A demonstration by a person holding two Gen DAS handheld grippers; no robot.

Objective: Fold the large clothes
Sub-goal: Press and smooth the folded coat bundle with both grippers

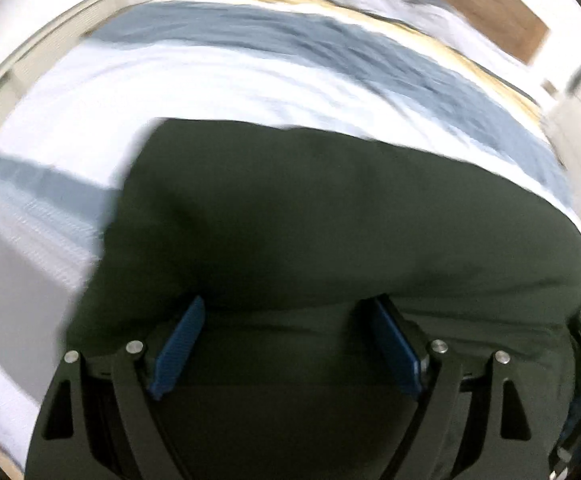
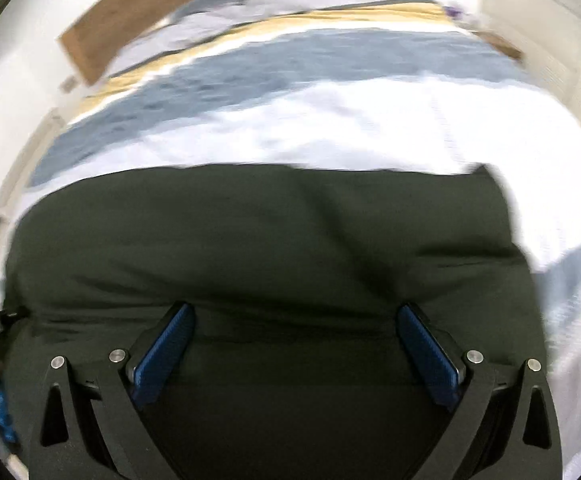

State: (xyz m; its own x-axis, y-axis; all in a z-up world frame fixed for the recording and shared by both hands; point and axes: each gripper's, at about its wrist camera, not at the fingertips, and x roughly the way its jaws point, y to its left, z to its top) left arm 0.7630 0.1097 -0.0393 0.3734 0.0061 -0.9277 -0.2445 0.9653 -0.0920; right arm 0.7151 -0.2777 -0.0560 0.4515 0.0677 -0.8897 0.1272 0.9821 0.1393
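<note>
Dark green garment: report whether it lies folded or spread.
Cannot tell for sure. The dark green garment lies flat on the striped bedspread with straight edges; blur hides any layers.

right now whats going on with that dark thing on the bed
A person is folding a dark green garment spread on a bed with a blue, white and yellow striped cover, using a handheld gripper in each hand. The left gripper and the right gripper both point down over the near part of the cloth with their jaws wide apart, pinching nothing. The garment lies fairly flat, with one straight edge toward the far side of the bed. Both views are motion-blurred, so finer detail cannot be told.
</note>
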